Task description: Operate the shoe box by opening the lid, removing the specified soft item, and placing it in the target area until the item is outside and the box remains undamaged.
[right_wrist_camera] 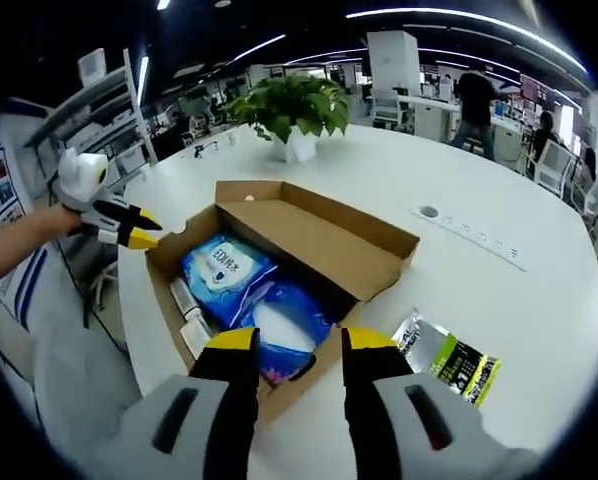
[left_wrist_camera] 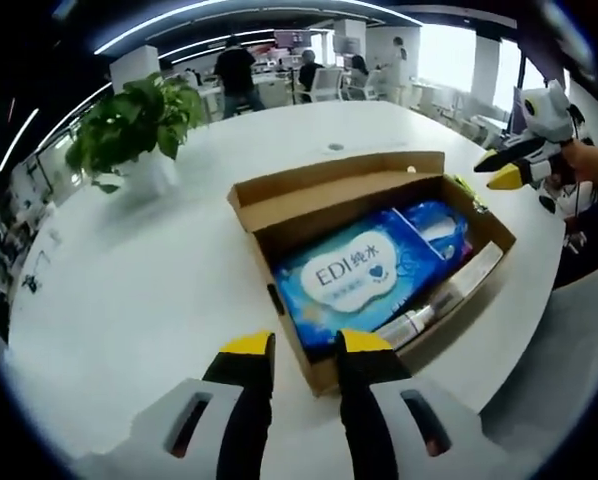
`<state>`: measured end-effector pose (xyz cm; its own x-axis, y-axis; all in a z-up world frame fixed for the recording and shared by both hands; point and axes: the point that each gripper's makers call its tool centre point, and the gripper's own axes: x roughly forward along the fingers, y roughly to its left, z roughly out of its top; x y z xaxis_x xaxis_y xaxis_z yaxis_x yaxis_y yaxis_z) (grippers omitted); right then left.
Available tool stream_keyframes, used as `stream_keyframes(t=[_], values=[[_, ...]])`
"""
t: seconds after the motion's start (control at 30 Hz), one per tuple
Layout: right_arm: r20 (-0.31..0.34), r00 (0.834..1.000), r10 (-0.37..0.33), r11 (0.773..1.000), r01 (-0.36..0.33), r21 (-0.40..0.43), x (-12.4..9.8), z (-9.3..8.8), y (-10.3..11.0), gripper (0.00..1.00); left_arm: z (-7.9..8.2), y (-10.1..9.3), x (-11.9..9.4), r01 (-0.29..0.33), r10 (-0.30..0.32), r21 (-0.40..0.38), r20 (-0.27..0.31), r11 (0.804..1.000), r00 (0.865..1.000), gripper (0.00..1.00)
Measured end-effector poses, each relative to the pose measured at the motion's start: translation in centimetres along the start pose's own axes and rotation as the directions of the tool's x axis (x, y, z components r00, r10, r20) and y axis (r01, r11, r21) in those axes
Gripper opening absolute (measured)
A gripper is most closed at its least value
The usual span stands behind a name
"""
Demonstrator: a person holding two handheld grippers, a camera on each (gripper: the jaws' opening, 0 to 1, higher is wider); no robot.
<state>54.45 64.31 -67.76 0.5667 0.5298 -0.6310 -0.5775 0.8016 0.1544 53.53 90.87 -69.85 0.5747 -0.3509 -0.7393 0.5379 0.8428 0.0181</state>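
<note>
Left gripper view is looking down its own two jaws at the left gripper [left_wrist_camera: 307, 350], which is hanging with jaws parted and nothing between them, just short of the near corner of the box [left_wrist_camera: 324, 375]. Beyond the tips the lid [left_wrist_camera: 329, 185] is already standing folded back on the far side, so the opening step looks done. Inside, right ahead, a blue wipes pack [left_wrist_camera: 354, 275] is lying flat, with a second blue pack [left_wrist_camera: 434, 225] past it to the right and a slim tube [left_wrist_camera: 414, 322] along the right-hand wall. Nothing soft is out yet, so by my reading the lift and the placing are both left; which pack is the specified one I cannot tell. The right gripper [left_wrist_camera: 509, 170] is hovering off at the far right, beside the box's far end, held by a hand [left_wrist_camera: 579, 160]. In the right gripper view the right gripper [right_wrist_camera: 297, 345] is likewise unclenched and empty, poised above the near end of the box [right_wrist_camera: 384, 245], tips over the darker pack [right_wrist_camera: 279, 325]; the wipes pack [right_wrist_camera: 224, 265] is lying further in. To the right of the jaws a green packet [right_wrist_camera: 449, 360] is resting on the table [right_wrist_camera: 499, 290]. The left gripper [right_wrist_camera: 129, 225] is hanging at the far left end, loose. Both hands look poised, neither committed to a grasp.
</note>
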Motion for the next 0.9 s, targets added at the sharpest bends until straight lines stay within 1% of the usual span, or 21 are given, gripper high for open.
stream_keyframes(t=[0.1,0.23,0.4,0.57,0.73,0.9], values=[[-0.006,1.0,0.011,1.0,-0.011,-0.003,0.6,0.0,0.4,0.3,-0.7,0.3,0.4,-0.008,0.008,-0.016,-0.012,1.0,1.0,0.2],[-0.009,1.0,0.02,1.0,-0.02,0.006,1.5,0.1,0.8,0.3,-1.1,0.4,0.8,-0.008,0.007,-0.045,-0.01,0.999,1.0,0.14],[-0.012,0.999,0.04,0.999,-0.04,0.015,2.8,0.4,1.7,0.29,-1.7,0.6,1.4,-0.01,0.008,-0.091,-0.018,0.996,1.0,0.12],[-0.017,0.998,0.059,0.998,-0.059,0.029,4.2,0.6,2.6,0.29,-1.7,0.5,1.6,-0.005,0.004,-0.144,-0.005,0.99,1.0,0.11],[-0.027,0.997,0.076,0.997,-0.075,0.033,5.6,0.8,3.4,0.29,-1.7,0.1,1.8,0.004,-0.004,-0.175,0.002,0.985,1.0,0.07],[-0.036,0.996,0.088,0.995,-0.086,0.049,7.0,0.8,3.8,0.28,-1.8,0.2,2.0,-0.001,0.0,-0.203,-0.003,0.979,1.0,0.07]])
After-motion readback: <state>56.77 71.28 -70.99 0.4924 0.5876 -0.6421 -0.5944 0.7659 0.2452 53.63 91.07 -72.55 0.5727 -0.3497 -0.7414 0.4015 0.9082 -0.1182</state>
